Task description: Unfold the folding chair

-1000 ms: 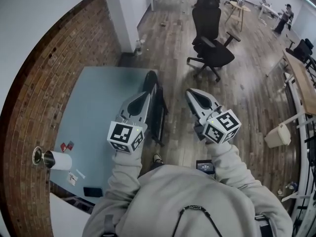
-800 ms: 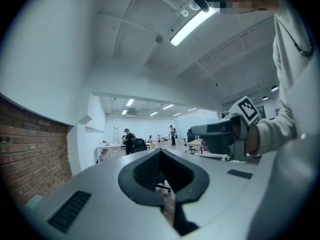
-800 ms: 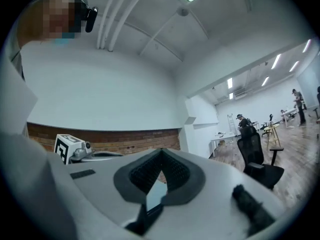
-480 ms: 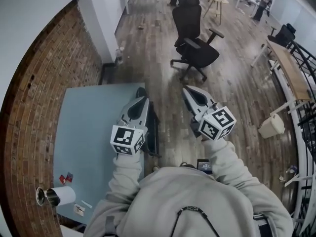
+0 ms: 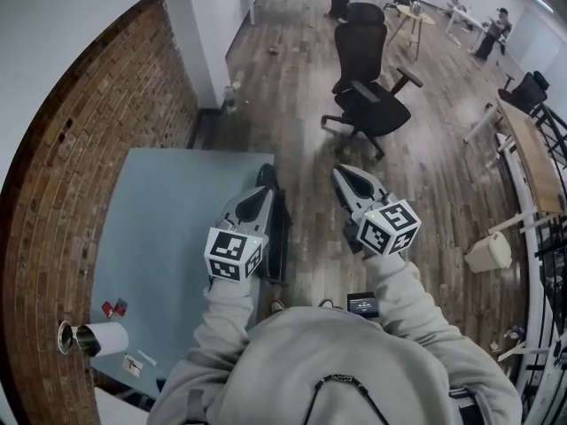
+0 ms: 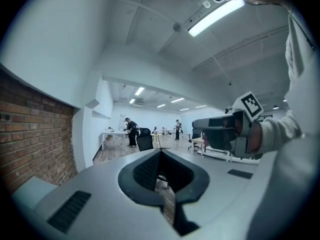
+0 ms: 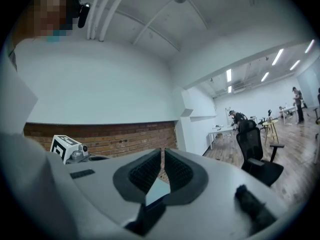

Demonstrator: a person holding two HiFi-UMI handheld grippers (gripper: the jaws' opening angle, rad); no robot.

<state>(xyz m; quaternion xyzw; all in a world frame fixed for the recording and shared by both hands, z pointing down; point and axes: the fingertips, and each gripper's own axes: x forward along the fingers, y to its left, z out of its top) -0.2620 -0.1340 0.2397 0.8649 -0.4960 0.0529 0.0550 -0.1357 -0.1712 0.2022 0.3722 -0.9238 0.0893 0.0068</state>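
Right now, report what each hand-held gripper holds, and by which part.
Nothing is held. The left hand-held gripper and the right hand-held gripper both have jaws together, nothing between them.

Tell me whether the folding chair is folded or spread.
Folded: the folding chair stands as one flat dark slab beside the blue table's edge, with no seat or legs spread out.

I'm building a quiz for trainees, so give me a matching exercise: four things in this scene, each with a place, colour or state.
1 folding chair
2 office chair
3 table
4 wall

a pale blue
b red brick
c folded, beside the table
d upright, out in the room

Pairs: 1-c, 2-d, 3-a, 4-b
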